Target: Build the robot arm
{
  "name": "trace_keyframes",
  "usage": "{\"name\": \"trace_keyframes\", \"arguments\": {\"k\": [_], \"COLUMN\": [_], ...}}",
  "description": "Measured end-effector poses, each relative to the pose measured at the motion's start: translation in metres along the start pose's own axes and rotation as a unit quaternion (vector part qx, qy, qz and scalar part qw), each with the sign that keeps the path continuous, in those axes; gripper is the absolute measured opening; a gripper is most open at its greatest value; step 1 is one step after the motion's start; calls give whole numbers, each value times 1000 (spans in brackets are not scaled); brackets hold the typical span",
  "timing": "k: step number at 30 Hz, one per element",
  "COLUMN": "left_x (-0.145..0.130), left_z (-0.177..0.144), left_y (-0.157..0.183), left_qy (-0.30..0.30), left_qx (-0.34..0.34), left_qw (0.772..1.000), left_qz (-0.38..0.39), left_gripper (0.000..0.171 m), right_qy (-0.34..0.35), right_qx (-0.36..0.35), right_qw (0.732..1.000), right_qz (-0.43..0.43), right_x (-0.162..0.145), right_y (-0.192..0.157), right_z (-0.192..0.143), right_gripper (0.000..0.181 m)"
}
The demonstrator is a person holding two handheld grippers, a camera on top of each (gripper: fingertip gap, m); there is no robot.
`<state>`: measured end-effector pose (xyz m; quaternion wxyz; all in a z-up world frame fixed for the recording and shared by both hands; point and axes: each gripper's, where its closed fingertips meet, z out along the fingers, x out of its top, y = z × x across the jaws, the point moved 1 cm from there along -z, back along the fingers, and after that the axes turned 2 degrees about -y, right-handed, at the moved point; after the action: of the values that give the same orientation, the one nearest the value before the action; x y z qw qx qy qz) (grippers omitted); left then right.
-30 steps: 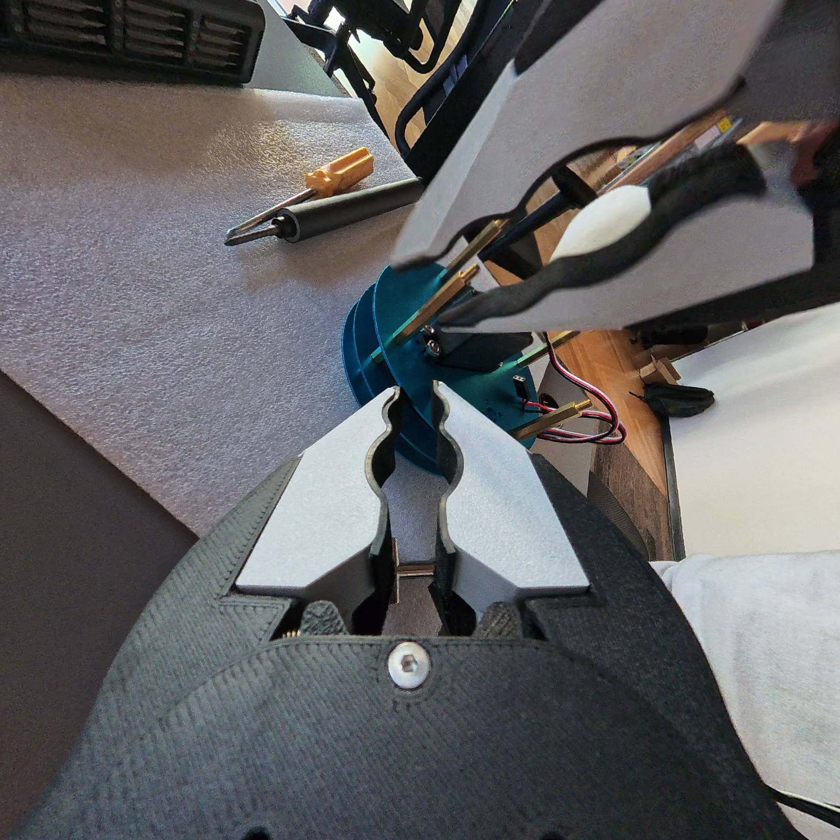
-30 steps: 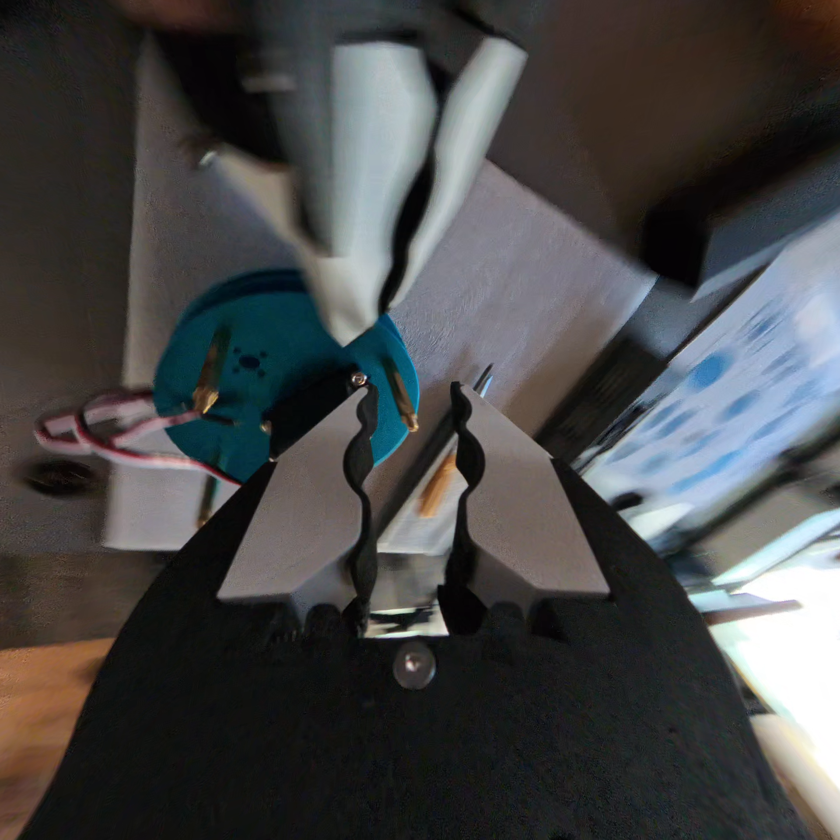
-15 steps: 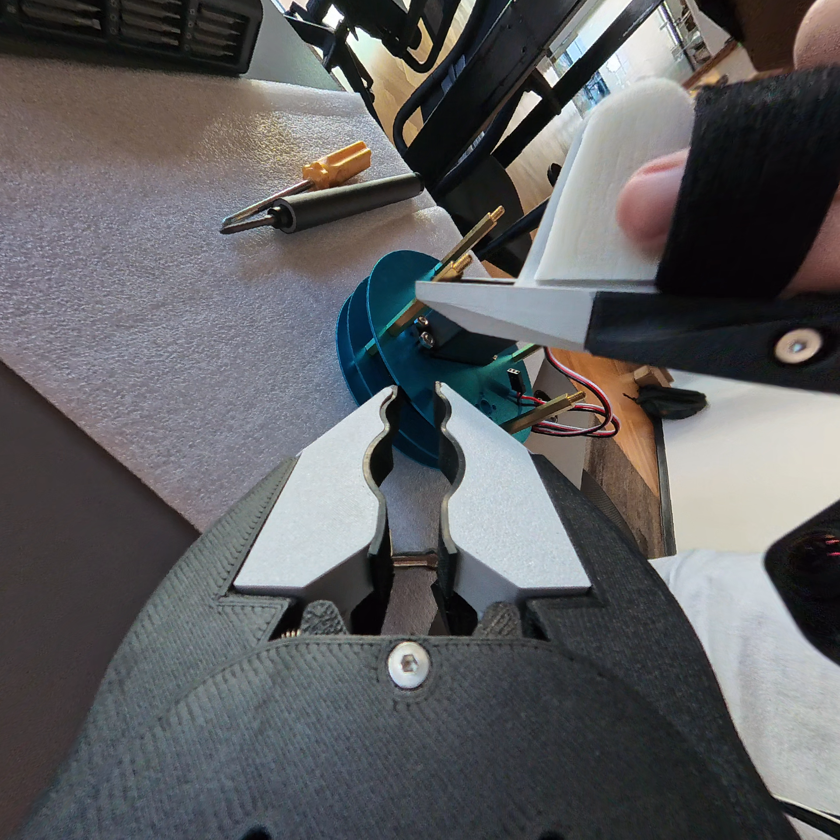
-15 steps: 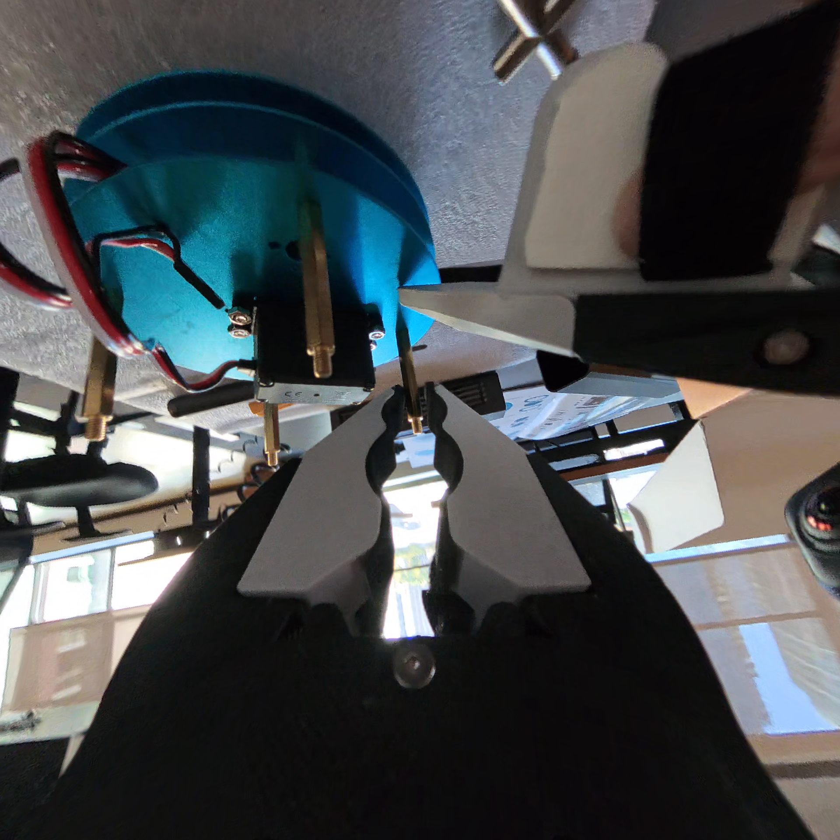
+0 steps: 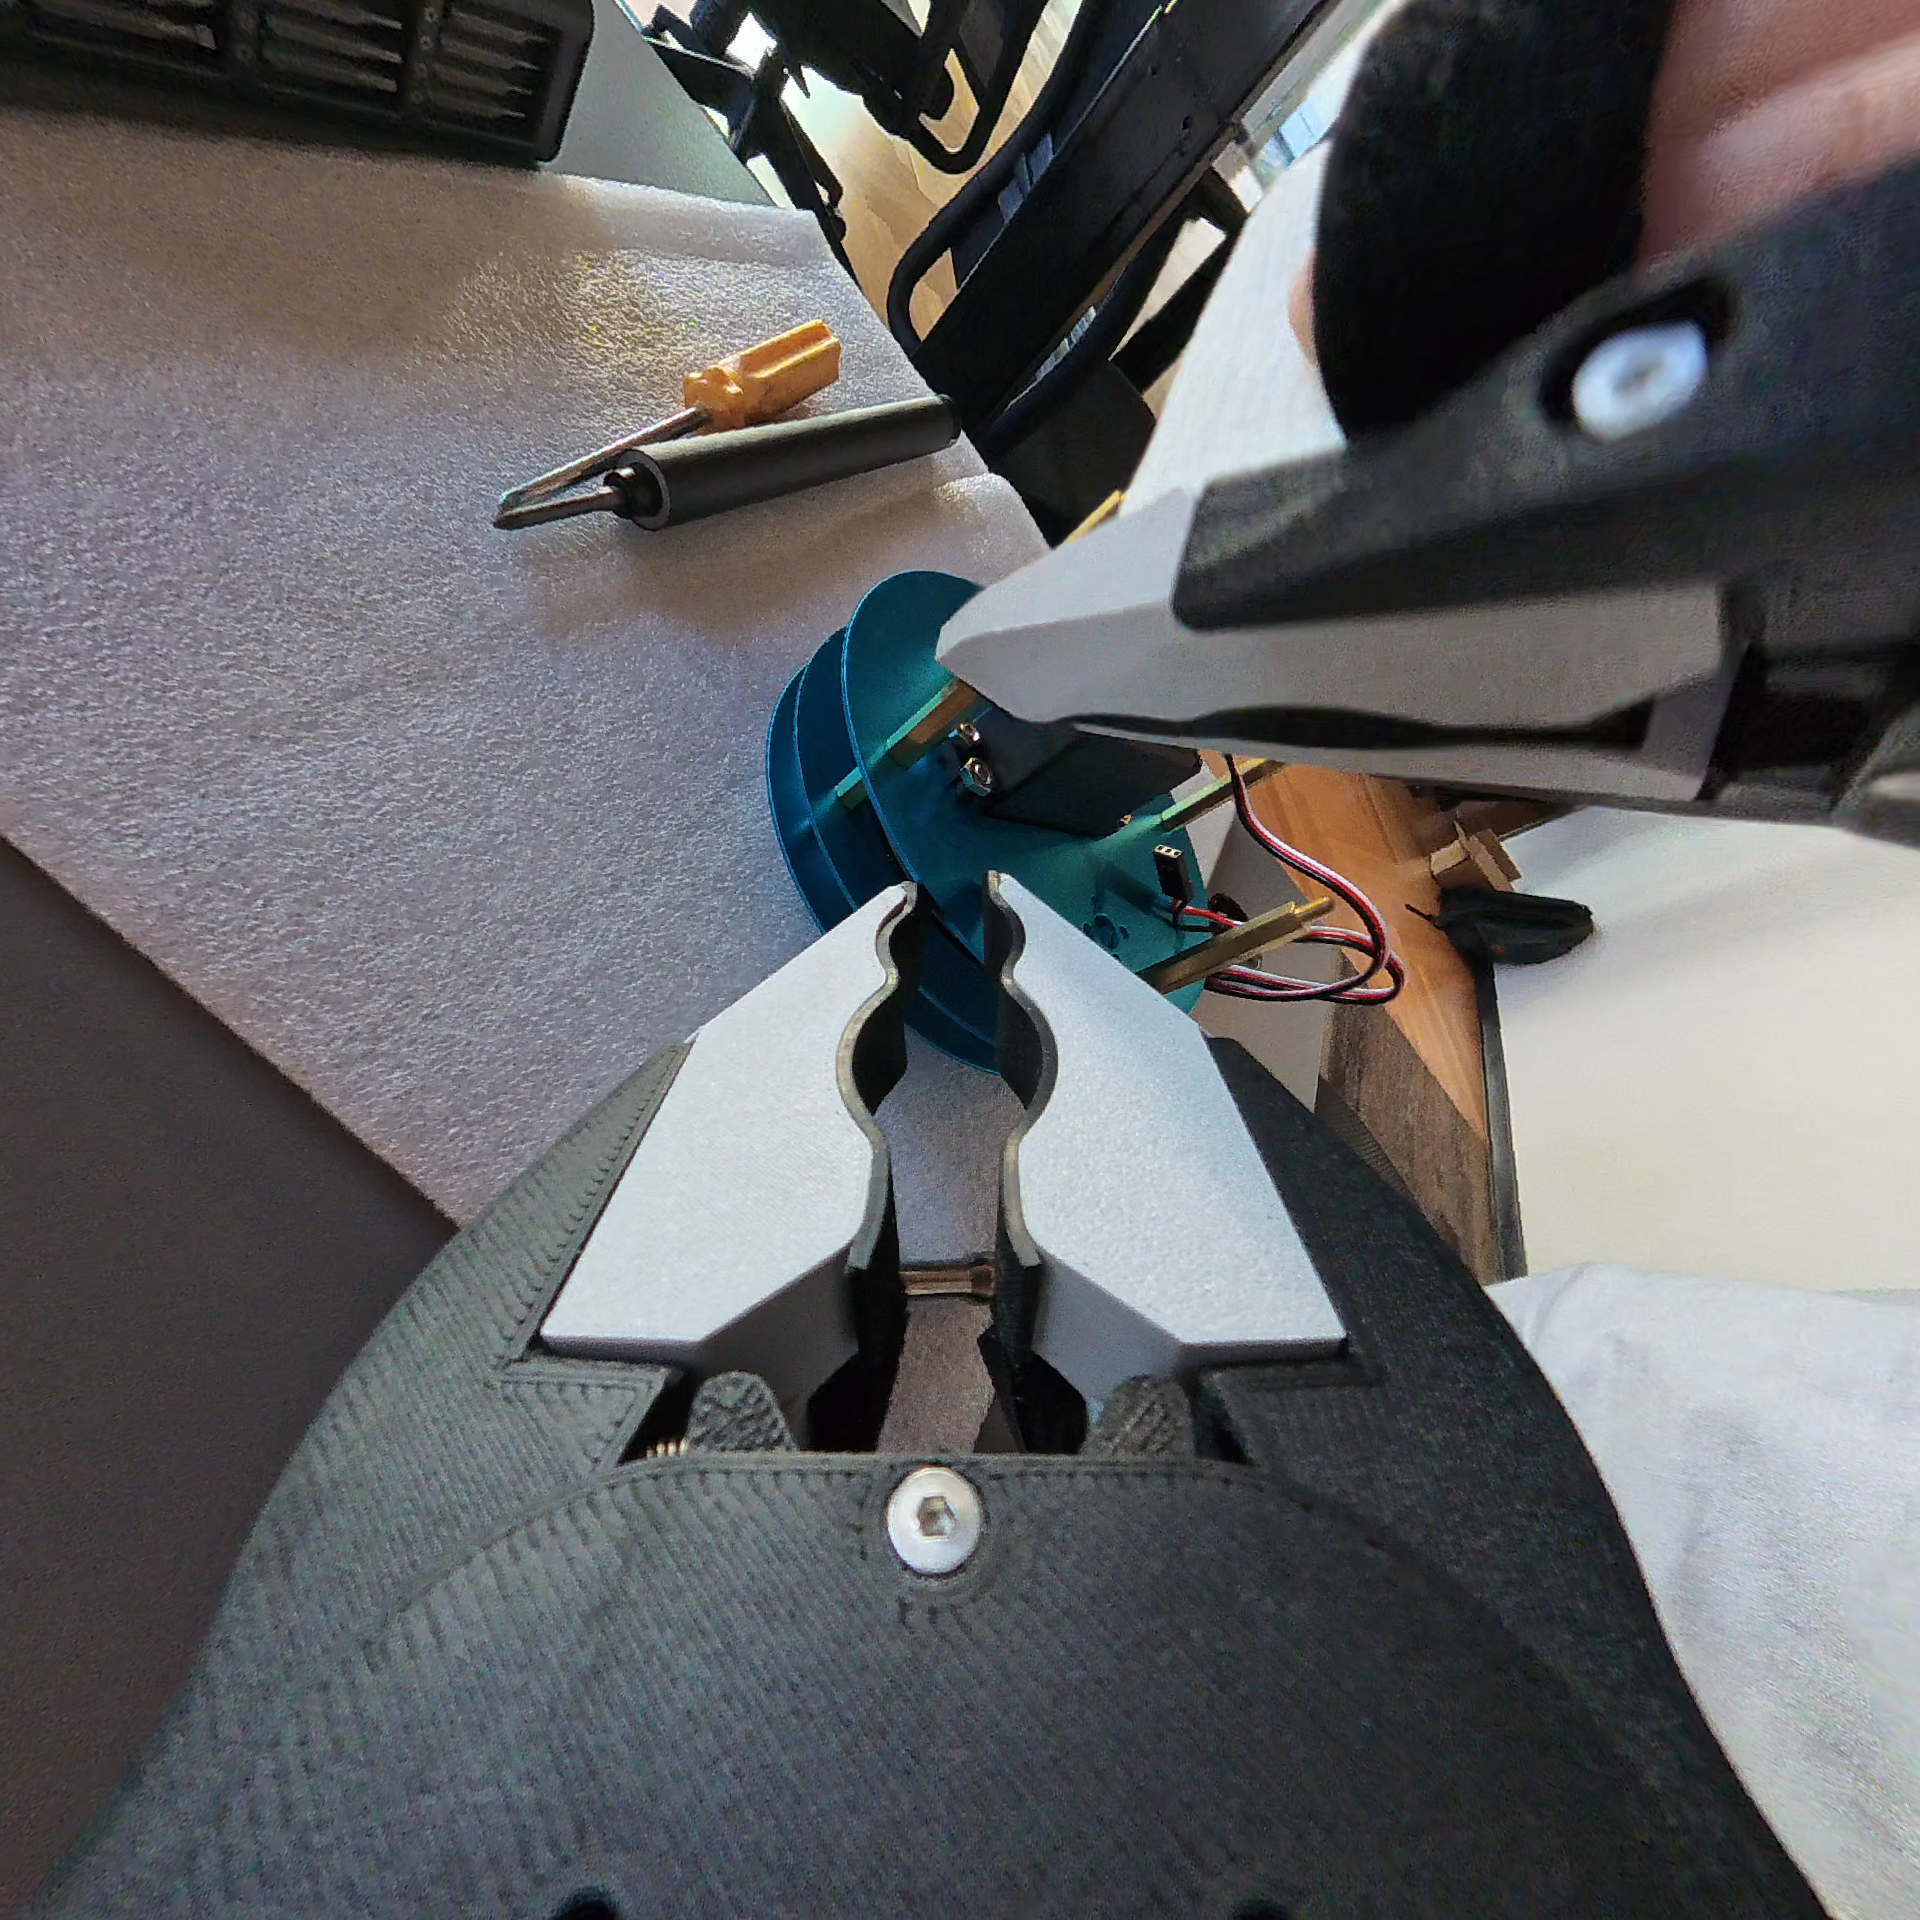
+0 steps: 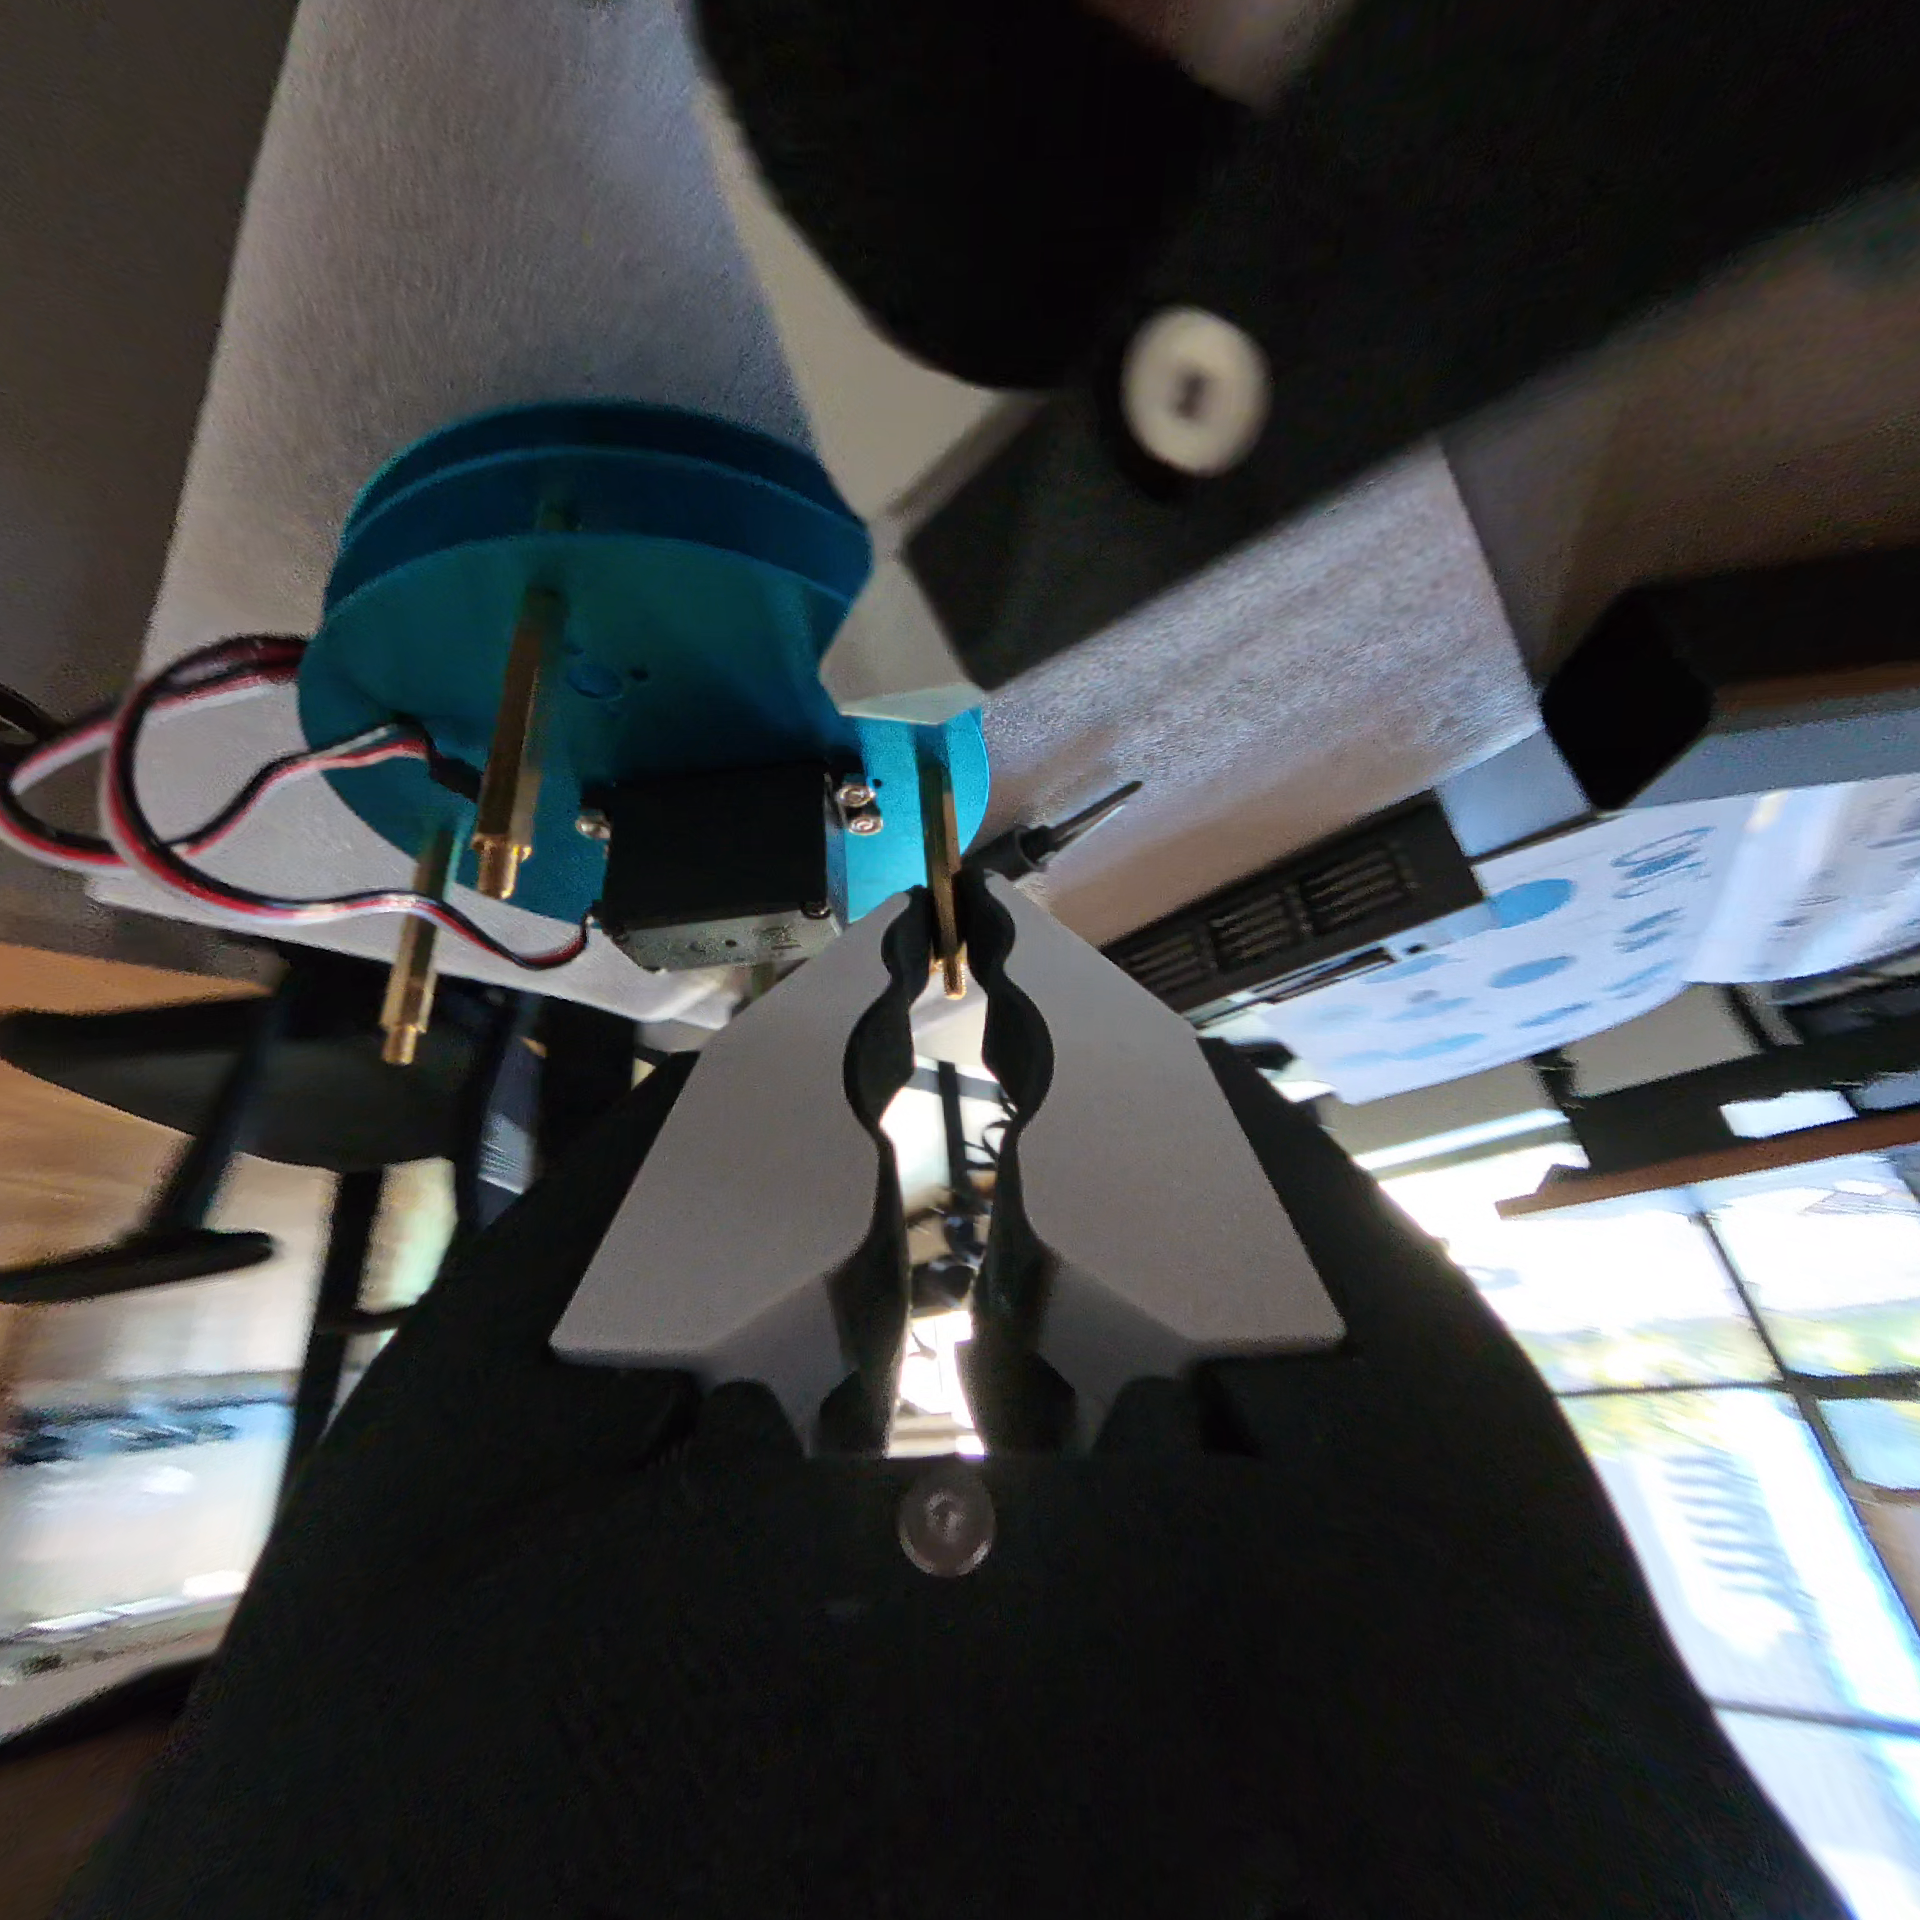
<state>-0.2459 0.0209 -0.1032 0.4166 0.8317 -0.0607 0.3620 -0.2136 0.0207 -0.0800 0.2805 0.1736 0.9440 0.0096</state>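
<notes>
- Left wrist view showed the left gripper point(image 5: 951, 899) with its two grey fingers drawn close, clamped on the thin lower edge of a teal round plate assembly point(image 5: 1029, 852), which stood tilted on its rim over the grey foam mat point(image 5: 312, 665); the grip seemed meant to steady the assembly so its stand-off side faced the other gripper.
- Between the fingertips only the plate edge sat; the wavy gap behind the tips was bare, with mat showing through.
- Beyond the tips and to their right, a black servo block point(image 5: 1070, 774) was screwed to the plate face, and red, white and black wires point(image 5: 1320, 966) looped off to the right.
- Far ahead and left of the fingers lay a black-handled driver point(image 5: 769, 468) and a small orange-handled tool point(image 5: 764, 369), touching or nearly so, with a dark bit case point(image 5: 291, 62) at the mat's far edge.
- Right wrist view showed the right gripper point(image 6: 948, 914) nipping a brass stand-off point(image 6: 943, 862) between its black tips, its threaded end just inside the jaws, probably held there to turn it.
- Left of those fingers stood the servo point(image 6: 717, 862) and two more brass stand-offs point(image 6: 514, 748), well clear of the tips.
- In the left wrist view the right gripper's grey finger point(image 5: 1299, 634) reached in from the upper right, covering the top of the plate.
</notes>
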Motion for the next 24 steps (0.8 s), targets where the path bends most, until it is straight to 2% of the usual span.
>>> {"name": "trace_keyframes", "arguments": {"k": [5,9,10,12,15,16,17,19,22,24], "left_x": [0,0,0,1,7,9,10,10,8,8], "left_z": [0,0,-1,-2,-7,-8,-9,-9,-7,-8], "left_y": [0,0,0,0,1,2,3,3,3,1], "left_qy": [2,2,1,4,18,25,31,32,27,29], "left_qx": [0,5,10,22,50,56,59,58,45,40], "left_qw": [1000,1000,1000,999,996,995,994,994,996,997], "left_qz": [-3,2,7,27,67,78,86,84,66,57], "left_gripper": [9,10,10,13,17,18,17,16,18,17], "right_qy": [100,232,280,390,537,567,580,598,661,677], "right_qx": [62,77,70,33,-27,-42,-53,-68,-49,-46], "right_qw": [985,940,920,863,739,697,669,630,559,554], "right_qz": [126,237,264,319,406,437,462,490,498,483], "right_x": [1,-6,-8,-18,-57,-71,-83,-95,-85,-72], "right_y": [0,2,2,4,-5,-12,-22,-40,-50,-48], "right_z": [-1,-11,-17,-34,-53,-48,-35,-4,19,26], "right_gripper": [7,19,19,23,38,49,54,51,33,33]}}
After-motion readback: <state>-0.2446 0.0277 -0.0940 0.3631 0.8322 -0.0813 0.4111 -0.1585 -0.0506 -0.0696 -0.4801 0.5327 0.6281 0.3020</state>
